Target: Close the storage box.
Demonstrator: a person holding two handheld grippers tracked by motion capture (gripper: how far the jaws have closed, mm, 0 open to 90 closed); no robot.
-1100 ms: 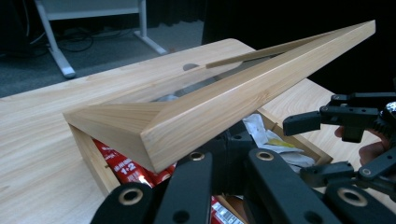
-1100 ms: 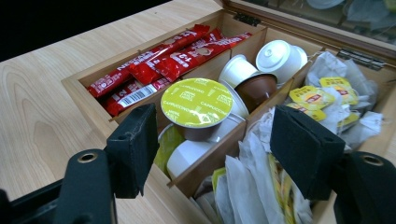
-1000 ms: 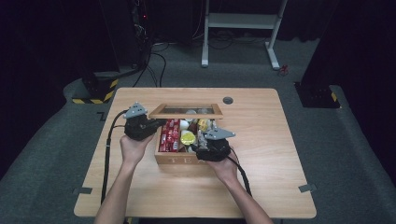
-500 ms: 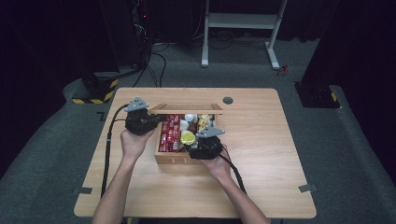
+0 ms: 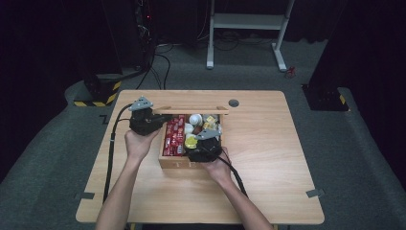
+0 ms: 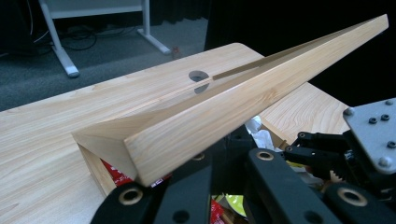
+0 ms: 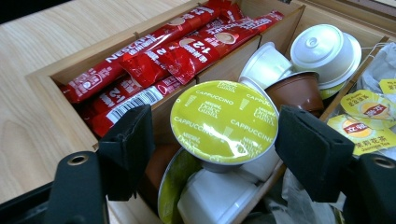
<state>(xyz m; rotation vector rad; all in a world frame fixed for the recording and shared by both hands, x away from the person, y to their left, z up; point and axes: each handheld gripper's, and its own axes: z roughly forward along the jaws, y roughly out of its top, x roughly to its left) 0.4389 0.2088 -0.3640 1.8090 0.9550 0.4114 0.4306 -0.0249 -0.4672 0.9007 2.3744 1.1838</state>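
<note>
Right gripper is spread wide around the green-lid cappuccino capsule, not touching it yet; capsule sits atop the pile in the wooden box, middle section, near the table's front edge. Prob light, thin plastic w/ foil top, so pinch the rim gently. Left gripper is clamped on the raised box lid.

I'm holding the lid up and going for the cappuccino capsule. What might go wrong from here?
1. The right gripper is open, its fingers either side of the green-topped cappuccino capsule, which lies tilted on other capsules; closing may squeeze it out sideways.
2. The lid is raised at the left gripper; if it slips, it could drop onto the right gripper over the box.
3. The right-hand finger sits near the tea bags and could snag one.
</note>
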